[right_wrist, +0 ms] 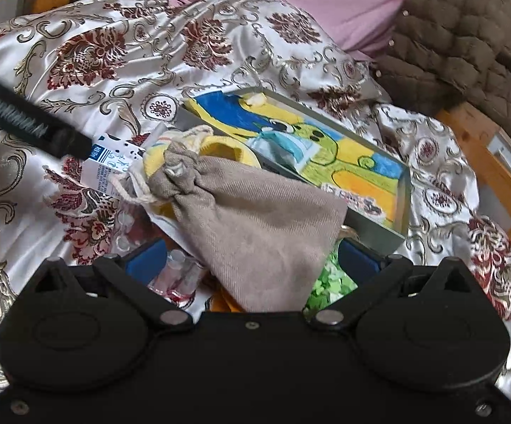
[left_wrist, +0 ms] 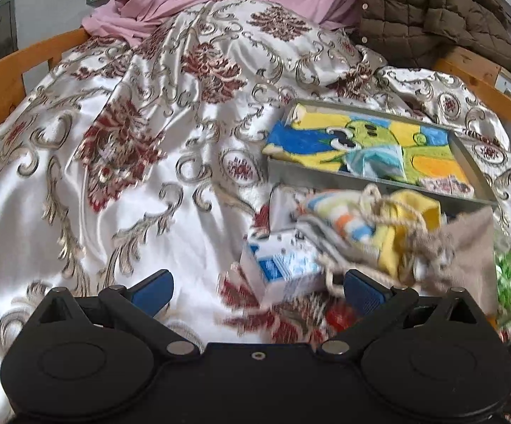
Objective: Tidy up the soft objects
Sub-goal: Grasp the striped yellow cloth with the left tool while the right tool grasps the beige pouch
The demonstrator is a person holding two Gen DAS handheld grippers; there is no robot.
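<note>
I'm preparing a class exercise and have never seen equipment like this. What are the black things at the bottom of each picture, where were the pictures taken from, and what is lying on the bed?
Each black shape is a hand-held gripper that a person carries, one per hand, with a camera looking along its two blue-padded fingers. One picture comes from the left hand-held gripper, the other from the right hand-held gripper. Both are open and hold nothing. On the patterned bedspread lies a shallow grey tray holding a colourful cartoon towel. In front of it sit a beige drawstring pouch, a striped yellow pouch and a small white and blue box.
</note>
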